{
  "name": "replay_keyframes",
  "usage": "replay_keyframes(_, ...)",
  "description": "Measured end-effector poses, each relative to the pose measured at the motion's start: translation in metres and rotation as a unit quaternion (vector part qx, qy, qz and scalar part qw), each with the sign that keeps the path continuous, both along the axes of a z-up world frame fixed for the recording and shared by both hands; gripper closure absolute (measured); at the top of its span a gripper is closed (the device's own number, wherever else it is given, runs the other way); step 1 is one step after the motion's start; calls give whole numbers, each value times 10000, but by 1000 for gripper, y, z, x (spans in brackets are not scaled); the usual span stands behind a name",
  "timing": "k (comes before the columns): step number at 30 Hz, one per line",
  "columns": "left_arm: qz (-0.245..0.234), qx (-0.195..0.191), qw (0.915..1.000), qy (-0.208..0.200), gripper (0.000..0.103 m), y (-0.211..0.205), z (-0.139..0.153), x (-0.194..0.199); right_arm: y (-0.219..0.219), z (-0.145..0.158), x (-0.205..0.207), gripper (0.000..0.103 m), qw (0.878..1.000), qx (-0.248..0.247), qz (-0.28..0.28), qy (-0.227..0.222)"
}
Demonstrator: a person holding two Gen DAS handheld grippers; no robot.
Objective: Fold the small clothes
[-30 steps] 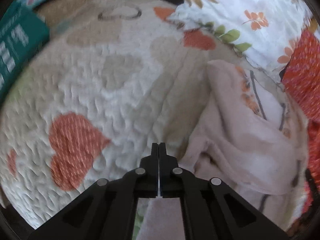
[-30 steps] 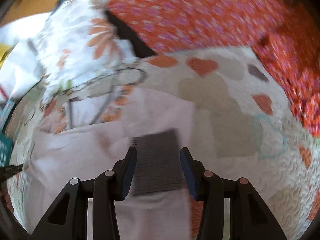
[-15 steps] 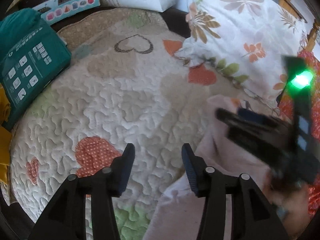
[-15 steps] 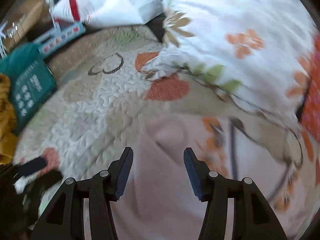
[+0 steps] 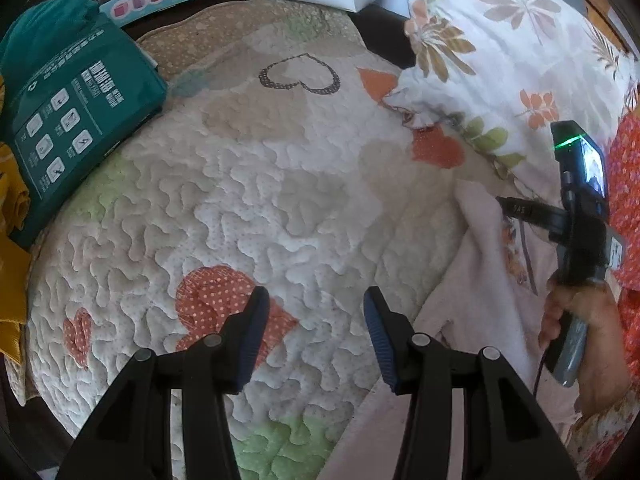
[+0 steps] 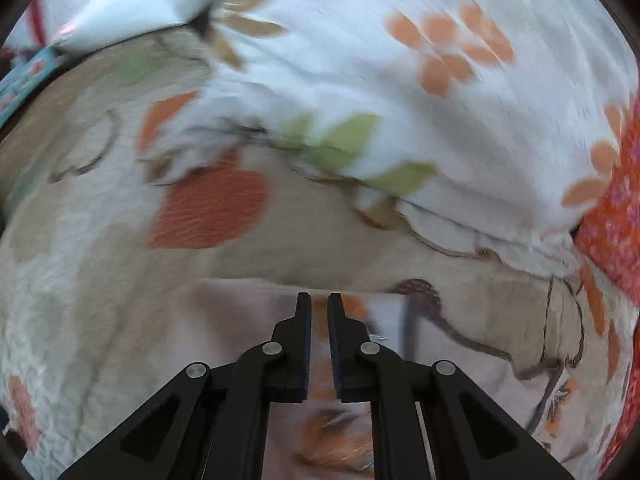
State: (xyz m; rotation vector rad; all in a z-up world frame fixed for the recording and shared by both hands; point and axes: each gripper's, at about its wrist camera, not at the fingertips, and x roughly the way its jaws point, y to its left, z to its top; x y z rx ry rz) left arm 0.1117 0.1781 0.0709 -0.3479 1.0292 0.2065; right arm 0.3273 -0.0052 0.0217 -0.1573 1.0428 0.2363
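- Two hand-held grippers are in view, one per hand.
- The left hand-held gripper [image 5: 312, 332] has its two fingers standing well apart over the quilt [image 5: 248, 208], with nothing between them.
- The right hand-held gripper [image 6: 319, 320] has its two fingers nearly together, a narrow slit left between them; its jaws have just been closing. Its tips sit at the upper edge of the pale pink garment [image 6: 248, 320], and the cloth shows through the slit, but I cannot tell whether the pads actually pinch it.
- In the left wrist view the right hand-held gripper [image 5: 516, 209] reaches in from the right edge, carried by one hand [image 5: 576, 316]; a green light glows at the top of its body.
- One pale pink garment [image 5: 480, 280] lies on the quilt to the right of the left hand-held gripper, its orange and dark print showing on the far right part.
- The quilt carries heart patches: three orange ones and one dark outlined heart [image 5: 299, 76] in the left wrist view.
- One white floral pillow [image 5: 500, 40] lies beyond the garment, touching the quilt's far edge.
- One teal package [image 5: 68, 120] rests at the quilt's left edge, with mustard-yellow cloth [image 5: 12, 240] beside it.
- One red patterned fabric [image 6: 616, 232] lies at the far right.
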Motion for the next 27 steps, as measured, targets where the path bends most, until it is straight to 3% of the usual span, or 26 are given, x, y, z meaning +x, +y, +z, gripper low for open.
replay_keyframes(1,-48,65,10000,11,55,-3,0,1,-12,-4,5,86,9998,140,-63,148)
replay_keyframes(4,-129,269,9996,14,55,-7,2,1,-44,5,-1,80,9992,325,-216,45)
replay_keyframes(9,-197,614,9978,124,50,-3,-1,-9,-113,32,-39,51,9956,899,-19,280)
replay_keyframes(13,-120,476,9986,197,50,2,-4,-12,-187,44,-93,48,9950,880,-117,448)
replay_keyframes(19,-375,242,9990,40,45,-21,4,-12,-294,42,-175,45,9900,794,-1109,367)
replay_keyframes(24,-477,228,9986,49,45,-32,2,-17,-321,26,-200,45,9841,847,-1480,499)
replay_keyframes(27,-438,90,9990,94,45,-31,0,-18,-304,4,-196,46,9852,470,-1528,625)
